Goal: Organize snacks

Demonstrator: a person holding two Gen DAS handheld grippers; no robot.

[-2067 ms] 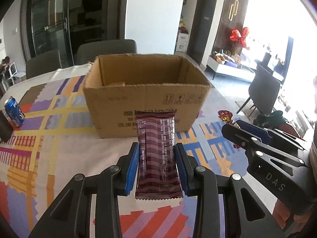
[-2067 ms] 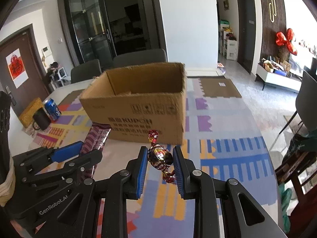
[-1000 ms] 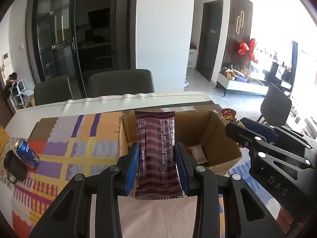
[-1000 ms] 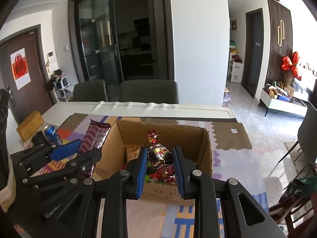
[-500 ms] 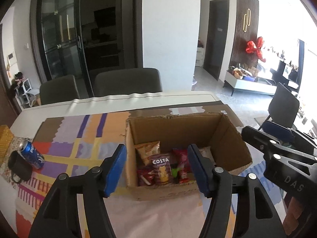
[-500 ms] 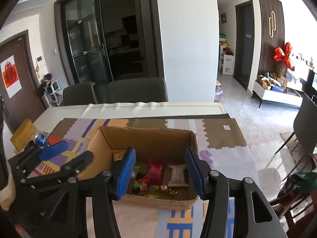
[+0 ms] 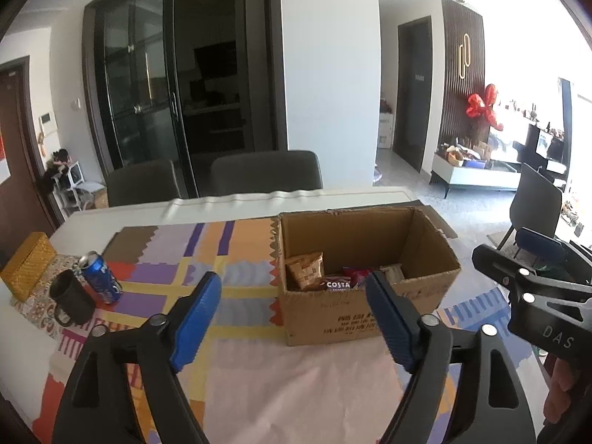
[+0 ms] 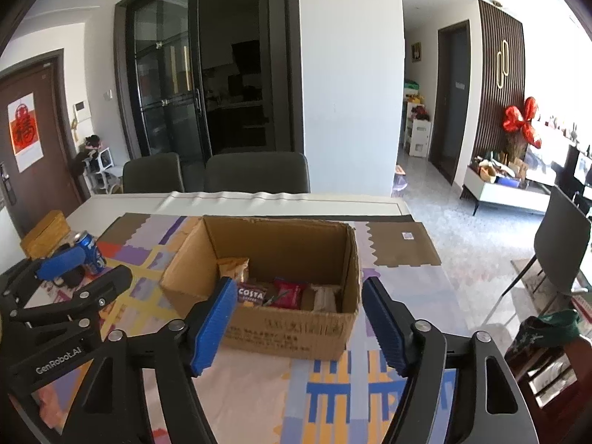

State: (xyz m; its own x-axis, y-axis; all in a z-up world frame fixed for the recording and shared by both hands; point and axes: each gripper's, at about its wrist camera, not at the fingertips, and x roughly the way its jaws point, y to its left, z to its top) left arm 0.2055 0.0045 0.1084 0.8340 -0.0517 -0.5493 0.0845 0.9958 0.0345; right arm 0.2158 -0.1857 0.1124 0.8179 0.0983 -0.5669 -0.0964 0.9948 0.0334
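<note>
An open cardboard box [image 7: 425, 244] stands on the patterned tablecloth and holds several snack packets, among them a Costa packet [image 7: 337, 284] and a tan pouch [image 7: 306, 270]. It also shows in the right wrist view [image 8: 288, 329], with the Costa packet [image 8: 251, 295] and a red packet [image 8: 290, 292] inside. My left gripper [image 7: 294, 320] is open and empty, held above the table in front of the box. My right gripper [image 8: 299, 327] is open and empty, just in front of the box. Each gripper shows at the edge of the other's view.
A blue soda can [image 7: 100, 272], a dark mug [image 7: 72, 301] and a woven yellow box [image 7: 26, 264] stand at the table's left end. Two grey chairs [image 7: 266, 172] stand behind the table. Another chair [image 8: 564, 244] is off to the right.
Both grippers opened over the box and let go of the chocolate bar and the foil candy. They have since drawn back toward me and spread wider.
</note>
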